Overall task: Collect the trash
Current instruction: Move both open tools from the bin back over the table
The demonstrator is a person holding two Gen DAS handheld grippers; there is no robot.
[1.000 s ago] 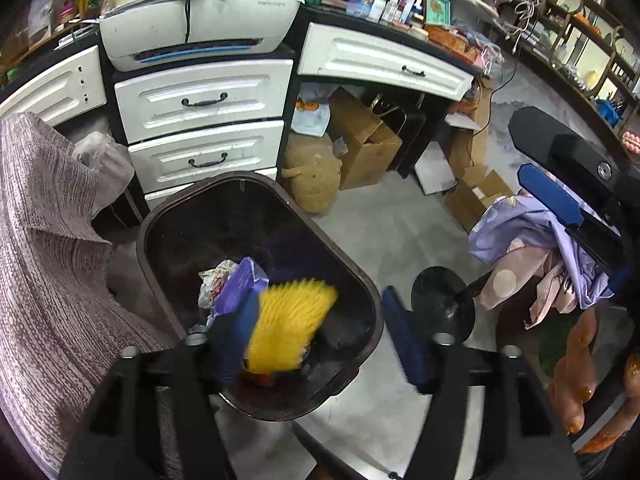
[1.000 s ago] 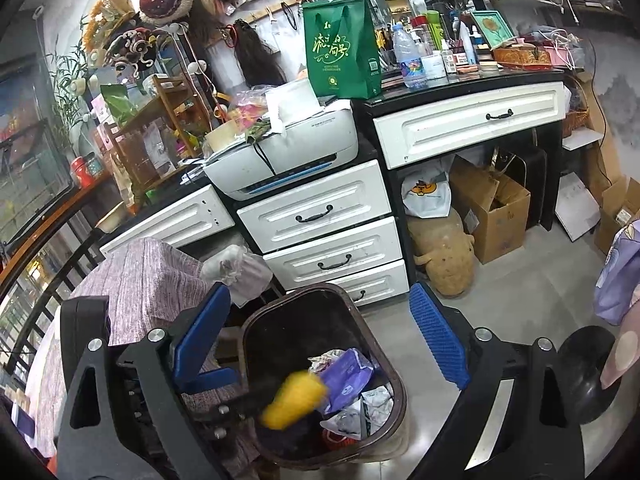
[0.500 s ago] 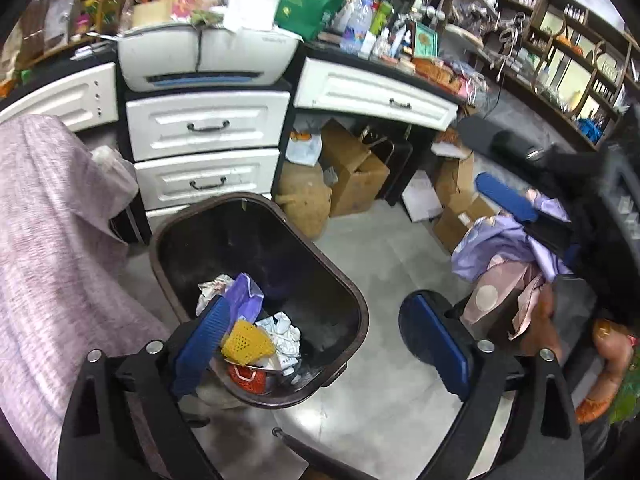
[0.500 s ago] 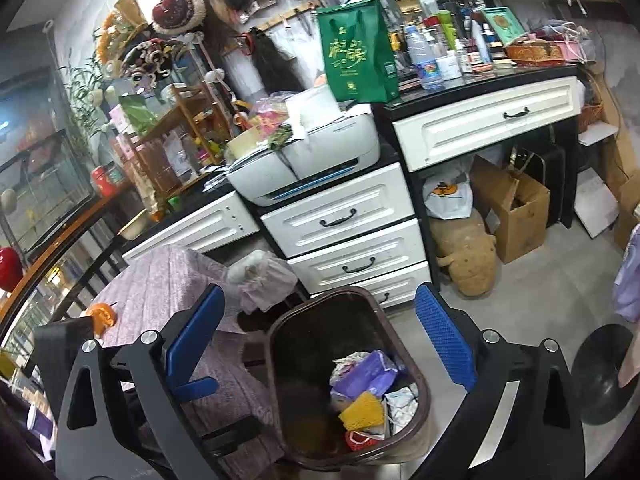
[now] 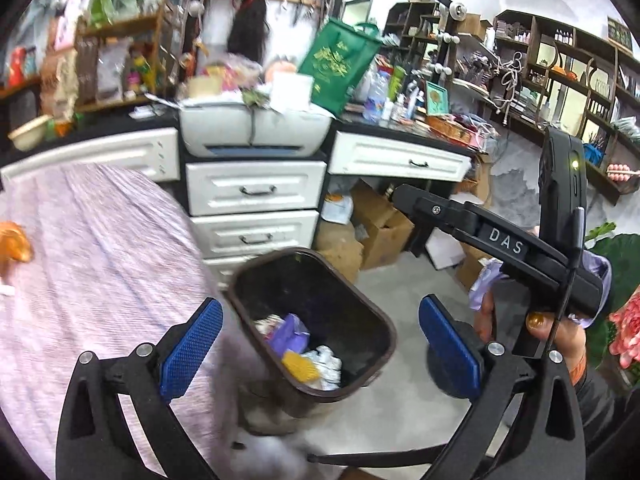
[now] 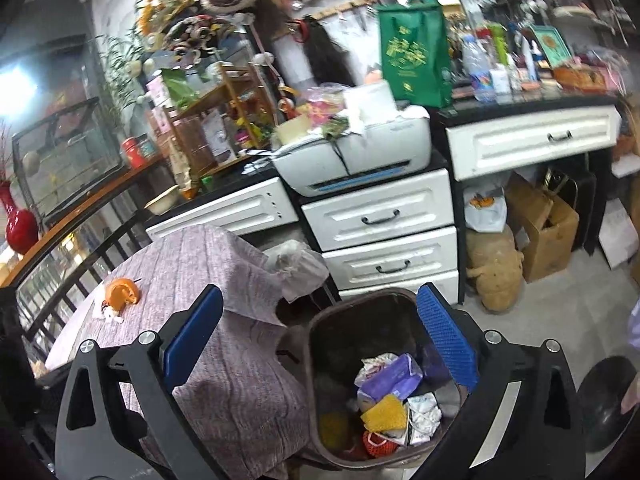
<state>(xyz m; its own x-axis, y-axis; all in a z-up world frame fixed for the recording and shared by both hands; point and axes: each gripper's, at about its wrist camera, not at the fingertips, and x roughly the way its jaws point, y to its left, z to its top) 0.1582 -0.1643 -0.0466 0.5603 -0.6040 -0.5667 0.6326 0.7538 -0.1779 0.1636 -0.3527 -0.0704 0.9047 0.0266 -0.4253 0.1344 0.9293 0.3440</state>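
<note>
A dark brown trash bin [image 5: 374, 312] [image 6: 316, 332] stands on the floor beside the cloth-covered table [image 5: 92, 264] [image 6: 192, 264]. In it lie a yellow piece [image 5: 300, 366] [image 6: 386, 416], a purple wrapper [image 5: 290, 332] [image 6: 390, 376] and crumpled white paper [image 6: 424, 412]. My left gripper [image 5: 318, 312] hovers above the bin, its jaws opening with nothing between them. My right gripper [image 6: 320, 300] also hangs over the bin's near side, open and holding nothing. An orange peel [image 6: 120, 292] [image 5: 14, 246] and small white scraps [image 6: 108, 312] lie on the table, to the left of both grippers.
White drawers [image 6: 380, 216] with a printer [image 6: 352, 152] on top stand behind the bin. Cardboard boxes [image 6: 544, 224] and a stuffed sack [image 6: 494, 264] sit under the desk. A hand [image 5: 560, 332] holds a black tool at the right. A round black base [image 6: 608, 400] rests on the floor.
The yellow piece left my left gripper and dropped into the bin. The left jaws widened and the gripper rose and drew back, bringing the table into view. The right gripper pulled back a little.
</note>
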